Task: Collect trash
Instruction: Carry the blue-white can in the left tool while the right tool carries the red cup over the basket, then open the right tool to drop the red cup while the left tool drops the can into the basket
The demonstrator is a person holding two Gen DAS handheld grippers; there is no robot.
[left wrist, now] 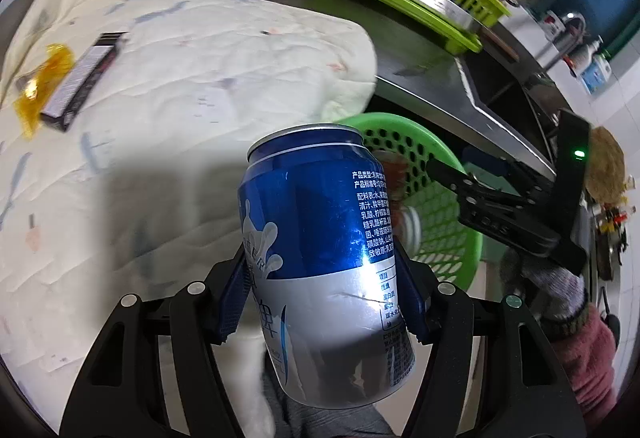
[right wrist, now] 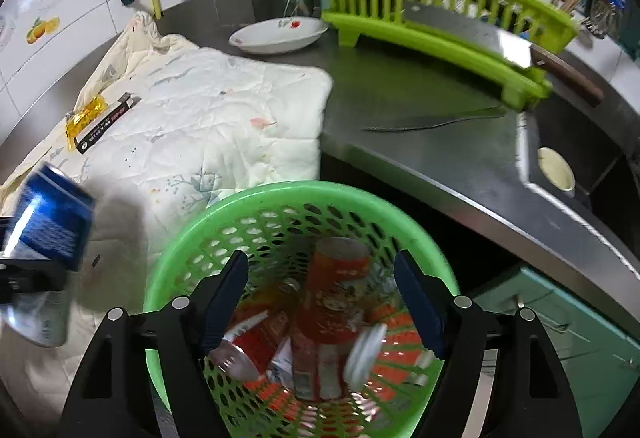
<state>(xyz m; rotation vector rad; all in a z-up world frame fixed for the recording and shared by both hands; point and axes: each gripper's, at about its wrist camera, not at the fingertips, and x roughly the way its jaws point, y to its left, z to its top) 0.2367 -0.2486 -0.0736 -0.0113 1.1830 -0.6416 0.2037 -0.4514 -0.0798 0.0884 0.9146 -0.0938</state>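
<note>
Lower centre: your left gripper (left wrist: 320, 294) clamps the blue-and-silver drink can (left wrist: 324, 258); carry it over the green perforated plastic basket (right wrist: 192, 234), where your right gripper (right wrist: 320, 298) gapes empty.

One blue can (left wrist: 320, 262), one basket (right wrist: 256, 206), one plate (right wrist: 280, 34).

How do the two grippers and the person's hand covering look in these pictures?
Both the left gripper and the right gripper have black linkage frames, silver round pins and dark blue ribbed pads. The right one carries a green light. The hand wears a grey knitted glove and a pink sleeve.
</note>
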